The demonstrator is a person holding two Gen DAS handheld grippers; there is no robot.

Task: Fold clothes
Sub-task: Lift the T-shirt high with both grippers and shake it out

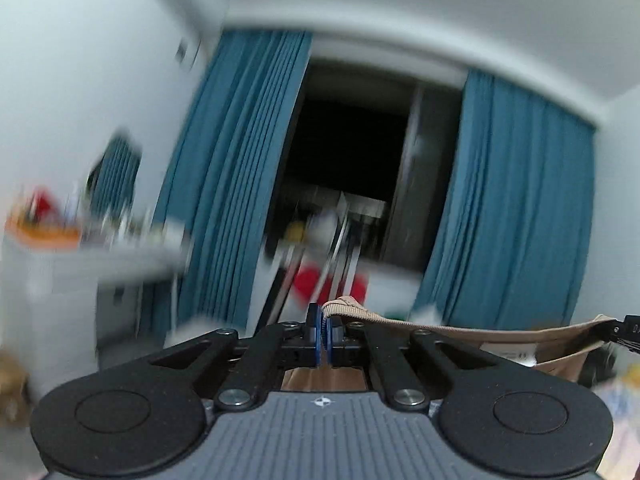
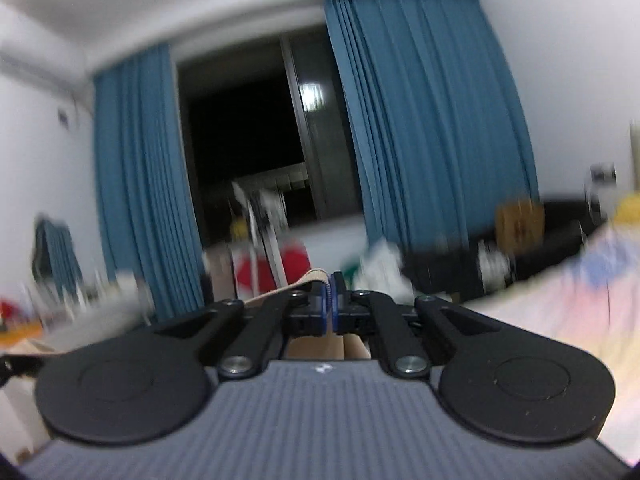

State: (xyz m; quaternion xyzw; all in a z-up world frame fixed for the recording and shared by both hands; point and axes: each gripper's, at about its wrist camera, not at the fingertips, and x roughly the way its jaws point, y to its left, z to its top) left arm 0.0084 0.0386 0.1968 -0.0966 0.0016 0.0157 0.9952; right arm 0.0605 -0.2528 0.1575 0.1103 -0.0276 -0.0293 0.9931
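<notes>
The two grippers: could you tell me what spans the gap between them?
The beige garment, its ribbed edge stretched from left gripper to right gripper, seen in the left wrist view.

Most of the beige garment (image 1: 460,330) is hidden below the left gripper (image 1: 323,330) body; only its ribbed top edge shows, stretching right. In the right wrist view the garment (image 2: 314,276) is a small corner above the right gripper (image 2: 330,302), the rest covered. Beyond both grippers, motion blur smears the shelf clutter (image 1: 60,220), the red object (image 2: 276,268) and the patterned bedding (image 2: 560,300) to the right.
</notes>
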